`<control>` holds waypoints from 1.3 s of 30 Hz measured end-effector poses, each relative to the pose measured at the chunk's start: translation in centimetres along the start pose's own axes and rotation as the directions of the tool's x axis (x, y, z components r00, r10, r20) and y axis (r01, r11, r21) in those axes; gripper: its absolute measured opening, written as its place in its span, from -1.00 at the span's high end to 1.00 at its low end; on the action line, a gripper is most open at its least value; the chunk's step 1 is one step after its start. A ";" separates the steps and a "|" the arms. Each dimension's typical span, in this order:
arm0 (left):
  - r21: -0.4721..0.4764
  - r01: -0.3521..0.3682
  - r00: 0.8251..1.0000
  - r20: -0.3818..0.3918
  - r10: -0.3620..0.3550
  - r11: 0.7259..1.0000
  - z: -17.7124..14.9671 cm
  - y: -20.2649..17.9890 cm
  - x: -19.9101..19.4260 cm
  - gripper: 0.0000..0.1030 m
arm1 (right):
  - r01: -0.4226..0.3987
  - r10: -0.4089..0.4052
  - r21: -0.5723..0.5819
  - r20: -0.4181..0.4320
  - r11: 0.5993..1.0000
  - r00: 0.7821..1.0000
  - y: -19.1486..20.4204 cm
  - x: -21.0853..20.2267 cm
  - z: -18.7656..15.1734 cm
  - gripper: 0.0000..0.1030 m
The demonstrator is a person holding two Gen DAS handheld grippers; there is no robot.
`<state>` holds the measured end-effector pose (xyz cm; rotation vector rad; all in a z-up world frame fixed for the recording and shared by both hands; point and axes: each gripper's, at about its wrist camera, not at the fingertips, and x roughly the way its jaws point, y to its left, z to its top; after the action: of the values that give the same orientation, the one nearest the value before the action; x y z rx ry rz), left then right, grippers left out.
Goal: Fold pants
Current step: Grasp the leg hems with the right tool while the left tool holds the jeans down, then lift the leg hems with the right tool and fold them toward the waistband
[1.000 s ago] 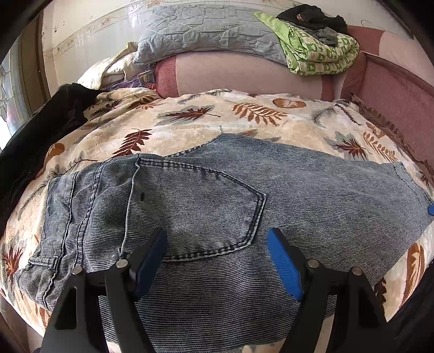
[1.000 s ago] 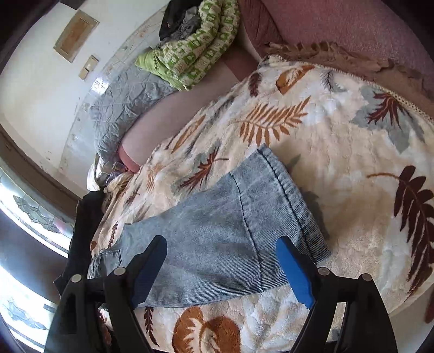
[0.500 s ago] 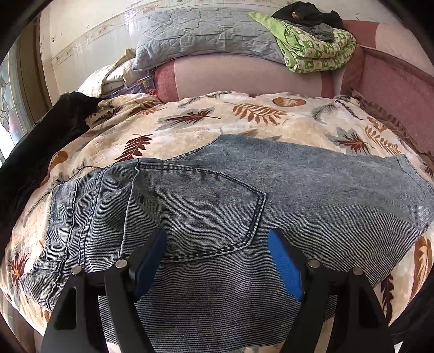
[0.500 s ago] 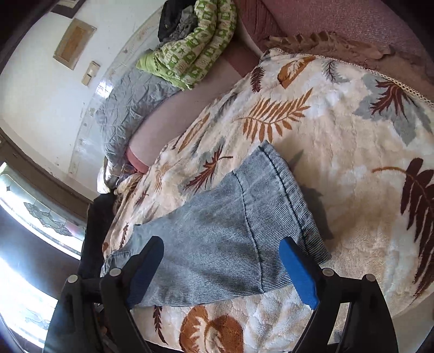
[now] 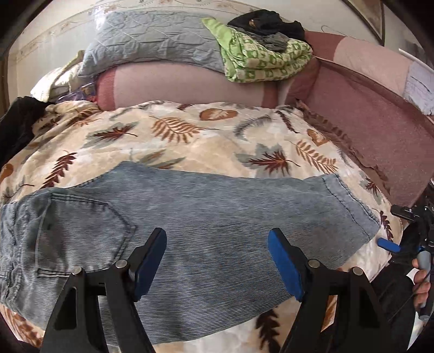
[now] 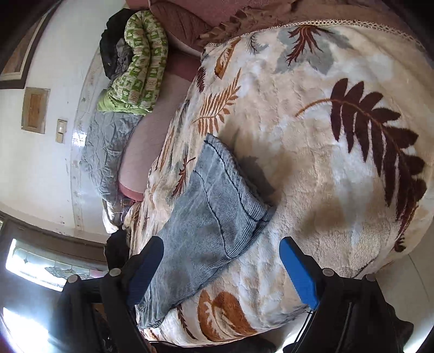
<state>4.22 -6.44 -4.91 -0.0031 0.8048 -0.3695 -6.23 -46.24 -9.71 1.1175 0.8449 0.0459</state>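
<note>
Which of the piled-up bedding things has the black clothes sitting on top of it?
The green patterned folded quilt does. The black clothes lie on it, while the grey quilted pillow beside it has nothing black on top.

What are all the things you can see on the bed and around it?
jeans: one, light blue denim, laid flat across the blanket, hem end to the right
blanket: one, cream with brown and grey leaves, covering the bed
bolster: one, pink, along the head of the bed
quilted cover: one, grey, on top of the bolster
folded quilt: one, green and white, on the bolster, right of the grey cover
dark clothes: a small heap, black and grey, on the green quilt
left gripper: one, black with blue pads, open above the jeans
right gripper: one, black with blue pads, open near the hem end
</note>
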 end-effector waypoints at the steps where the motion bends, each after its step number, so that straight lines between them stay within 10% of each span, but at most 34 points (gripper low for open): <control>1: 0.007 0.001 1.000 -0.007 -0.001 1.000 0.1 -0.9 0.5 -0.51 | -0.002 0.002 0.001 -0.004 1.000 1.000 0.1 0.5 0.3 -0.73; 14: -0.020 -0.039 0.984 -0.176 0.035 0.999 0.3 -3.7 6.6 -0.51 | 0.131 -0.129 0.061 -0.029 0.990 0.991 0.0 3.4 2.2 -0.70; 22: 0.095 -0.183 0.952 -0.232 0.200 0.979 0.3 -5.8 7.4 -0.58 | 0.262 -0.261 0.004 -0.033 0.965 0.965 -0.2 3.1 2.2 0.30; 30: 0.138 -0.211 0.950 -0.202 0.236 0.968 -0.8 -5.9 8.5 -0.82 | 0.227 -0.223 0.076 -0.058 0.971 0.973 -1.6 3.0 2.7 0.30; 39: 0.123 -0.209 0.951 -0.206 0.231 0.970 -0.7 -5.7 8.8 -0.84 | 0.280 -0.281 -0.092 0.003 0.956 0.960 2.6 2.5 2.4 0.61</control>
<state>7.43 -14.56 -10.79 0.2230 0.9933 -0.1989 -2.01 -45.81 -8.62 0.9039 0.9940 -0.1451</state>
